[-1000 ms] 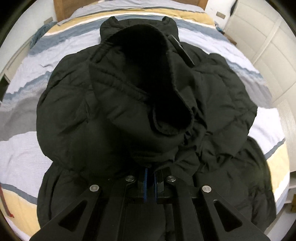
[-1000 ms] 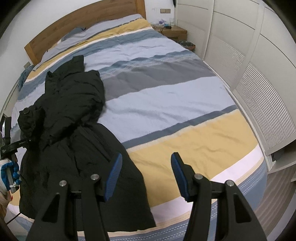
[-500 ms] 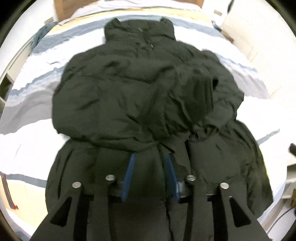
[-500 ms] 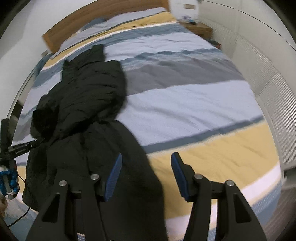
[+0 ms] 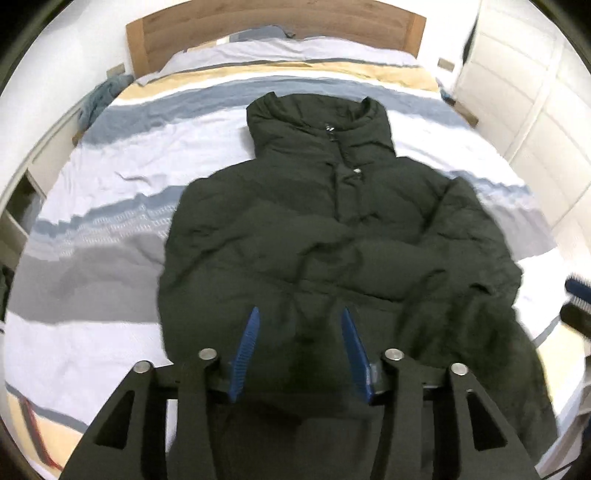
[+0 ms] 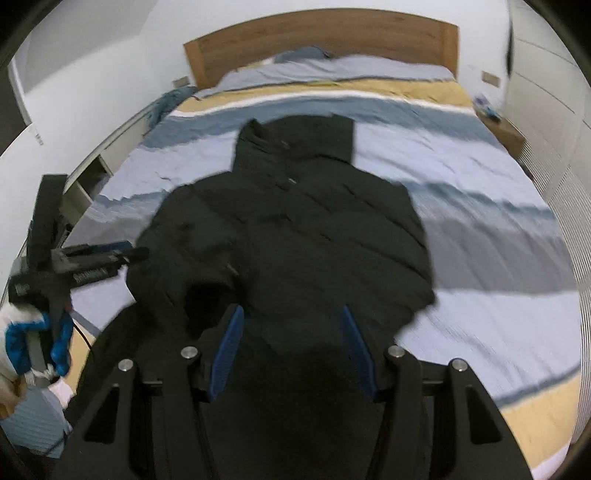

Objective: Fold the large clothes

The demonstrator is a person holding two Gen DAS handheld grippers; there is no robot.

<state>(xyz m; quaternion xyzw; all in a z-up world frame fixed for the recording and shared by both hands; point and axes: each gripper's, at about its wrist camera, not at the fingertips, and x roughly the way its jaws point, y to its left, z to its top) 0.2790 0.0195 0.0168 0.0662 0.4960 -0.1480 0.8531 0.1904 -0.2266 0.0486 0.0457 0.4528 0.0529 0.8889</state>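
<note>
A black padded jacket (image 5: 332,240) lies front up on the striped bed (image 5: 110,221), collar toward the headboard, both sleeves folded across its body. It also shows in the right wrist view (image 6: 295,240). My left gripper (image 5: 299,321) is open and empty, hovering over the jacket's lower part. My right gripper (image 6: 291,321) is open and empty over the jacket's lower middle, near a sleeve cuff (image 6: 207,295). The left gripper also shows in the right wrist view (image 6: 92,262), at the jacket's left side.
A wooden headboard (image 5: 273,29) stands at the far end. White wardrobe doors (image 5: 535,110) run along the right. A bedside table (image 6: 506,133) stands at the far right. A low shelf (image 6: 92,177) runs along the bed's left.
My left gripper let go of the sleeve, which now lies across the jacket, opened and drew back. My right gripper swung left from over the bare bed to over the jacket.
</note>
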